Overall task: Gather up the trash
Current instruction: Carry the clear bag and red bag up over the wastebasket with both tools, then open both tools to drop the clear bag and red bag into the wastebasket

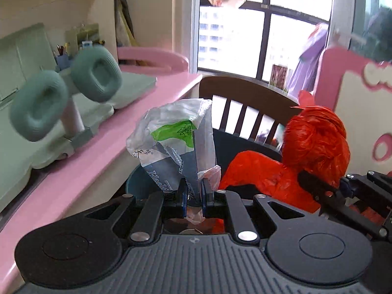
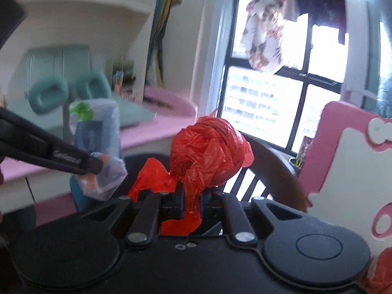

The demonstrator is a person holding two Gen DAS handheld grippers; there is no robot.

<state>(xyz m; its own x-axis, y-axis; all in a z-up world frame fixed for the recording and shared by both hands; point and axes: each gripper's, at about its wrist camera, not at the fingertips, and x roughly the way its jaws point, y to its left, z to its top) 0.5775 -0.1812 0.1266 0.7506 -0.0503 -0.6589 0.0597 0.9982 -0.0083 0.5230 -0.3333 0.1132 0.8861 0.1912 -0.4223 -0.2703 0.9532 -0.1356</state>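
My left gripper [image 1: 194, 191] is shut on a crumpled white plastic bag [image 1: 171, 132] with green and blue print, held upright in the air. The same bag shows in the right wrist view [image 2: 98, 132], with the left gripper's arm [image 2: 49, 152] reaching to its lower end. My right gripper [image 2: 191, 201] is shut on a crumpled red plastic bag [image 2: 208, 154], also held up. The red bag shows in the left wrist view [image 1: 313, 142] to the right of the white one, with the right gripper [image 1: 325, 191] under it.
A pink desk [image 1: 98, 142] runs along the left with green headphones on a stand [image 1: 63, 93]. A dark wooden chair back [image 1: 247, 90] stands ahead, before a window [image 1: 235, 39]. A blue-green bin rim [image 1: 133, 178] sits below the white bag. A pink-and-white panel [image 2: 348, 152] is on the right.
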